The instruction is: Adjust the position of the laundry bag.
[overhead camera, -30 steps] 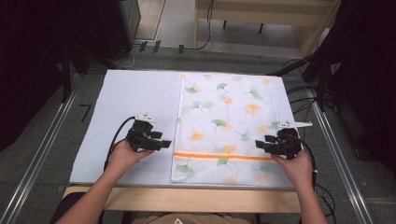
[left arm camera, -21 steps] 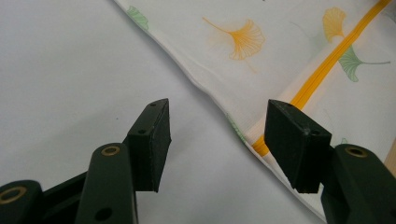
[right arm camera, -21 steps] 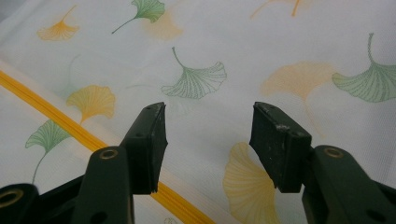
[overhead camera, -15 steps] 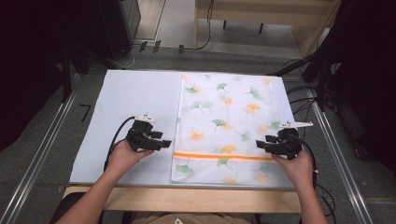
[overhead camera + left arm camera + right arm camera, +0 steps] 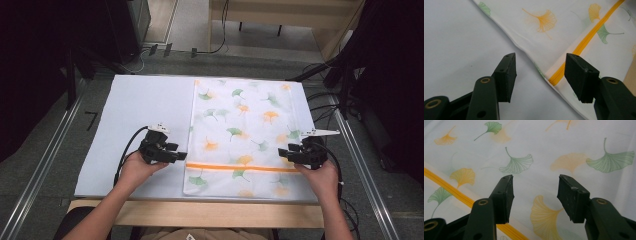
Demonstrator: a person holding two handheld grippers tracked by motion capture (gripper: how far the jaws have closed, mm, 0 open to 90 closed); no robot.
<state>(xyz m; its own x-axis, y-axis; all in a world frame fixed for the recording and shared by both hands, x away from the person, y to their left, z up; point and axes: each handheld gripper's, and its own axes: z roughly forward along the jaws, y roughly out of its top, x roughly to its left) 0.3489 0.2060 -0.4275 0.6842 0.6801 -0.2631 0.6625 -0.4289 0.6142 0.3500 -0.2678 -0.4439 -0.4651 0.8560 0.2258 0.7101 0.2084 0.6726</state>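
A white cloth (image 5: pixel 242 135) printed with green and orange ginkgo leaves lies flat and spread out on the right half of the pale counter (image 5: pixel 135 110). It is a long rectangle running away from the person. A narrow orange stripe (image 5: pixel 235 168) crosses it from side to side near its nearer end.

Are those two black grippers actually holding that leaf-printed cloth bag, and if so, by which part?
Nothing is held. The left gripper stands open at the leaf-printed bag's left edge near the orange zipper; the right gripper stands open above its fabric.
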